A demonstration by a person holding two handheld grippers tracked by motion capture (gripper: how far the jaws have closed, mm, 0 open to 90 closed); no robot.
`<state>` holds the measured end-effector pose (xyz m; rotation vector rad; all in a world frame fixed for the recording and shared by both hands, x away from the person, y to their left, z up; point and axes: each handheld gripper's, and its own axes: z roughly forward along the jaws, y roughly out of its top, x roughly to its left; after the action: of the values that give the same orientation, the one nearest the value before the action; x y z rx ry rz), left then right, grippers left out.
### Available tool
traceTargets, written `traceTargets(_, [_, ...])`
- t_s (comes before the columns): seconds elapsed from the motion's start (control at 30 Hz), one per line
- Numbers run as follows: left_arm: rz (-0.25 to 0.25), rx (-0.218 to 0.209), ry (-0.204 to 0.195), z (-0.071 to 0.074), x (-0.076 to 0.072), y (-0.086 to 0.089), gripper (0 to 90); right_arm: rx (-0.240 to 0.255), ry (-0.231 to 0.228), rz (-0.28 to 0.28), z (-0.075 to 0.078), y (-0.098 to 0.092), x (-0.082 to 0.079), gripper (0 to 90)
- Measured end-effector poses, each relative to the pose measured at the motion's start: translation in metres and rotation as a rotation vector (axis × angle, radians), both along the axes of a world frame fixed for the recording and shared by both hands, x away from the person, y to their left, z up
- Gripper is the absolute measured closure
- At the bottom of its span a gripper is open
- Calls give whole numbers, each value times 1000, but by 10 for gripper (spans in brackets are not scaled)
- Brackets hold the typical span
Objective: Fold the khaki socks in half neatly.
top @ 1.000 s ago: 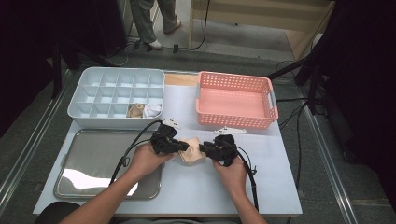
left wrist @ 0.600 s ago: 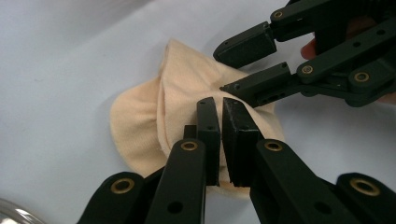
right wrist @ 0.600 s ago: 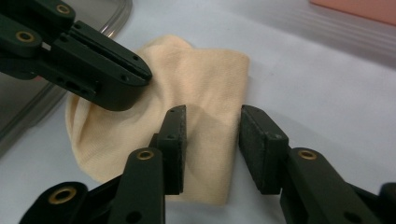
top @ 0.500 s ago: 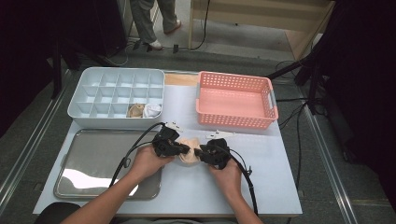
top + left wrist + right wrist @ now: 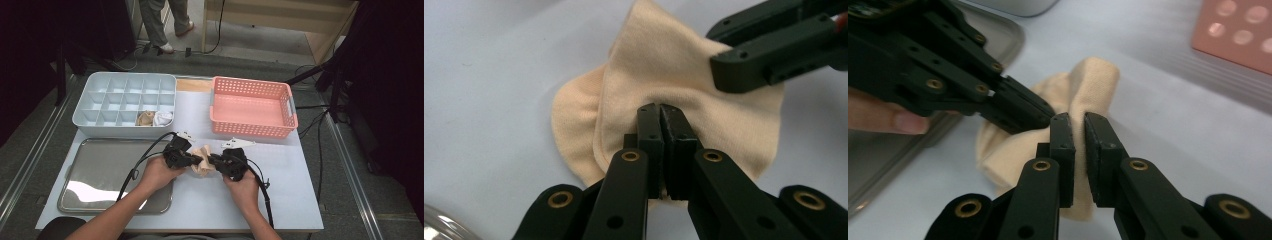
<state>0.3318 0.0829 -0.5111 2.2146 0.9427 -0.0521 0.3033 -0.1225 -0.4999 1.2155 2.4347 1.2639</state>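
While basket (image 5: 252, 107) flanks organizer (image 5: 125, 102)

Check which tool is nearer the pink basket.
Right. The right tool sits on the table just in front of the pink basket's near wall, pinching the beige cloth from the basket side. The left tool grips the same cloth from the steel tray side, farther away.

I noted a plain peach sock (image 5: 202, 162) on the white desk (image 5: 290, 195), a salmon-pink perforated basket (image 5: 252, 107), a pale blue divided tray (image 5: 90, 117) and black claws.
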Motion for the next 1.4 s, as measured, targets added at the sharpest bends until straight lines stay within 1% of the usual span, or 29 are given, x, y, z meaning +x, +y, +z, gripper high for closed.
traceTargets(0.1, [3, -1, 2, 0, 0, 0, 888, 5, -15, 23, 1, 4, -3, 824])
traceTargets(0.17, [2, -1, 1, 0, 0, 0, 888, 18, -14, 31, 1, 5, -4, 790])
traceTargets(0.23, [5, -5, 5, 0, 0, 1, 888, 31, 2, 38, 0, 3, -2, 750])
traceTargets(0.27, [4, -4, 4, 0, 0, 1, 888, 38, 8, 39, 0, 2, -1, 749])
traceTargets(0.33, [1, -3, 3, -1, 0, 2, 888, 39, 9, 28, 2, -3, 1, 738])
traceTargets(0.37, [3, -6, 4, -1, 0, 1, 888, 48, 12, 23, 2, -6, 2, 738])
traceTargets(0.4, [9, -10, 4, -1, 0, 1, 888, 51, 23, 16, 3, -9, 4, 742])
traceTargets(0.47, [3, -5, 2, -1, 0, 1, 888, 55, 22, 10, 4, -14, 6, 769])
traceTargets(0.5, [2, -5, 2, -1, 0, 2, 888, 50, 22, 2, 4, -16, 6, 799])
traceTargets(0.6, [4, -7, 4, -1, 0, 2, 889, 27, 23, -9, 3, -20, 9, 849])
traceTargets(0.67, [4, -6, 3, -1, 0, 2, 888, 20, 39, -25, 0, -23, 10, 880])
traceTargets(0.7, [3, -5, 3, -1, 0, 2, 888, 3, 43, -38, -2, -24, 12, 893])
traceTargets(0.83, [6, -8, 2, -1, 0, 2, 889, -30, 65, -70, -9, -24, 16, 900])
traceTargets(0.9, [8, -10, 3, -1, 0, 2, 889, -37, 76, -69, -11, -22, 17, 900])
traceTargets(0.97, [7, -10, 4, -1, -1, 2, 889, -58, 81, -74, -15, -19, 18, 900])
traceTargets(1.03, [9, -10, 3, -1, -1, 2, 889, -61, 94, -80, -20, -17, 20, 900])
traceTargets(1.13, [12, -10, 0, -1, -2, 2, 889, -33, 106, -87, -22, -16, 20, 900])
traceTargets(1.2, [13, -8, -2, -1, -2, 2, 889, -14, 113, -73, -23, -13, 20, 900])
traceTargets(1.23, [14, -8, -1, -1, -2, 2, 889, 2, 128, -70, -23, -12, 20, 900])
traceTargets(1.3, [16, -10, -2, -1, -3, 2, 888, 13, 124, -63, -22, -11, 18, 900])
traceTargets(1.4, [15, -11, -1, -1, -3, 2, 888, 44, 112, -52, -18, -11, 18, 900])
